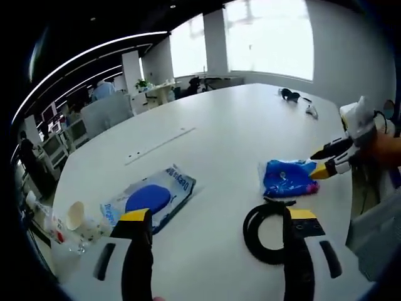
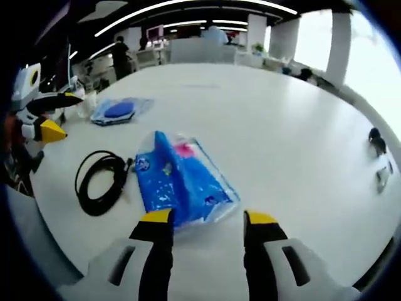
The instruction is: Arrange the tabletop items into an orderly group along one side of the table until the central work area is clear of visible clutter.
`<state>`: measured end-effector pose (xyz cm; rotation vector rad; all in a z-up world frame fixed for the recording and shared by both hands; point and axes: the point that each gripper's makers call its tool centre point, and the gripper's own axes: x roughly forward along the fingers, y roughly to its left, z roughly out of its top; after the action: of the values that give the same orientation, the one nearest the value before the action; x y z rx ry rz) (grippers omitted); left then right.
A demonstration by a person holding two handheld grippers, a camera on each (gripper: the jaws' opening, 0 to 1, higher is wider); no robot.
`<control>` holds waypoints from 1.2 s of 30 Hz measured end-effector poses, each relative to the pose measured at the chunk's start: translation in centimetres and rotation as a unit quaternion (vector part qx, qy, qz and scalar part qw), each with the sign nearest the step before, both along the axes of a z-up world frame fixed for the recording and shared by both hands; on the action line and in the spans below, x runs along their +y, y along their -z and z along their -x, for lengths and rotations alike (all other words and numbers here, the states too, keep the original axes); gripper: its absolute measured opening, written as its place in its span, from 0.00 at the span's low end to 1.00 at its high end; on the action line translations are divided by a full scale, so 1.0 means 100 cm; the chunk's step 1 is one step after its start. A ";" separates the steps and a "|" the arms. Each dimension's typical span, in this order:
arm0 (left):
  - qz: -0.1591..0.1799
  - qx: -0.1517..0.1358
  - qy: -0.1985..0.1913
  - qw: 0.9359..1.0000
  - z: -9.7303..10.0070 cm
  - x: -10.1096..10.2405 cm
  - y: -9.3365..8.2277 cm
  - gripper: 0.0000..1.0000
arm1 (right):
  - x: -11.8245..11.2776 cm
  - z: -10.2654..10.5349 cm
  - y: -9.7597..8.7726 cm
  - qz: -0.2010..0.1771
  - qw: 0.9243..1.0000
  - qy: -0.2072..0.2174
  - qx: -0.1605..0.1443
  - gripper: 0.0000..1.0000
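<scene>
A coiled black cable (image 1: pixel 268 233) lies on the white table (image 1: pixel 219 132), just ahead of my left gripper (image 1: pixel 216 216), which stands open with nothing between its jaws. A blue packet with a pink patch (image 1: pixel 288 178) lies beyond it, and my right gripper (image 1: pixel 327 161) comes in from the right beside that packet. A clear bag with a blue round item (image 1: pixel 149 199) lies to the left. In the right gripper view my right gripper (image 2: pixel 207 219) is open right before the blue packet (image 2: pixel 185 182); the cable (image 2: pixel 102 180) and clear bag (image 2: pixel 117 110) lie left, near the left gripper (image 2: pixel 53 119).
A paper cup and crumpled clear wrap (image 1: pixel 75 221) sit at the table's near-left edge. Small dark and white items (image 1: pixel 294 98) lie far across the table, seen too at the right edge (image 2: pixel 380 160). Desks, chairs and people stand beyond the table.
</scene>
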<state>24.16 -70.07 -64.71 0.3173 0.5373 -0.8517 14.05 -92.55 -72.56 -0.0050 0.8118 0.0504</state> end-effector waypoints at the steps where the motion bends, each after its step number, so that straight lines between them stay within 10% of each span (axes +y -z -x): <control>1: -0.001 0.001 0.002 1.000 0.000 -0.001 0.001 0.84 | 0.000 0.000 0.001 -0.001 1.000 -0.001 0.002 0.34; 36: -0.006 0.041 0.054 0.998 0.008 -0.053 0.025 0.70 | -0.008 -0.010 0.004 -0.025 1.000 0.011 -0.004 0.04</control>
<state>23.37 -75.32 -67.21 0.3258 0.6064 -0.9704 15.06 -93.31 -73.01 0.0519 0.8028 0.0500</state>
